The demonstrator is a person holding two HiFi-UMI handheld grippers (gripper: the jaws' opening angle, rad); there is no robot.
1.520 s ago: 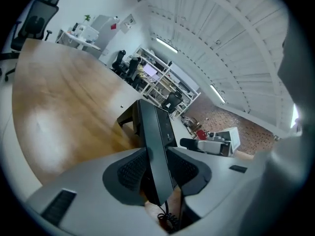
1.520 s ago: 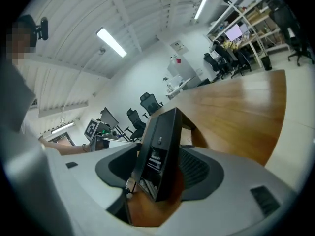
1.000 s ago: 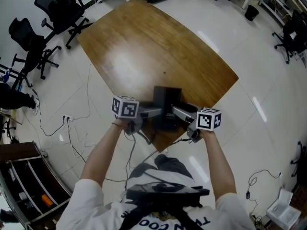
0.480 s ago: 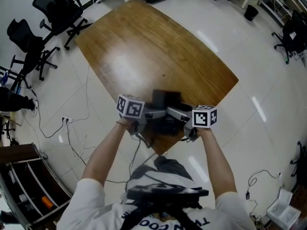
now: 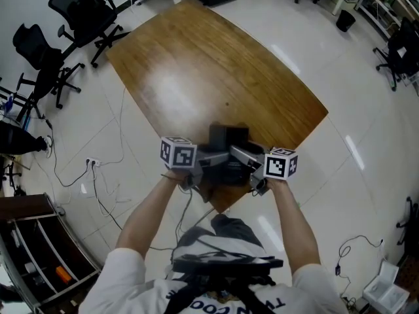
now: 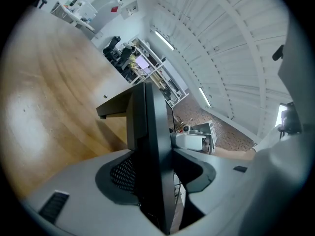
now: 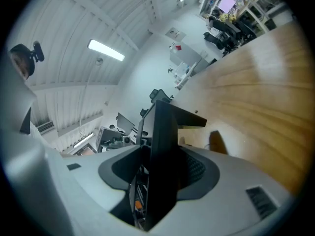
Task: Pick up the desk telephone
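Low in the head view's centre, the black boxy plastic desk telephone (image 5: 228, 137) sits at the brown wooden table's (image 5: 196, 64) near edge, while the left gripper (image 5: 209, 157) and right gripper (image 5: 238, 154), jaws just closing, each clamp one side.

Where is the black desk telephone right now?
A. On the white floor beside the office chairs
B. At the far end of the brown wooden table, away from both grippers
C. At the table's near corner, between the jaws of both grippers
C: the black desk telephone is at the near corner of the brown wooden table. The left gripper and right gripper each have an edge of it between their jaws, which have just been closing onto it.
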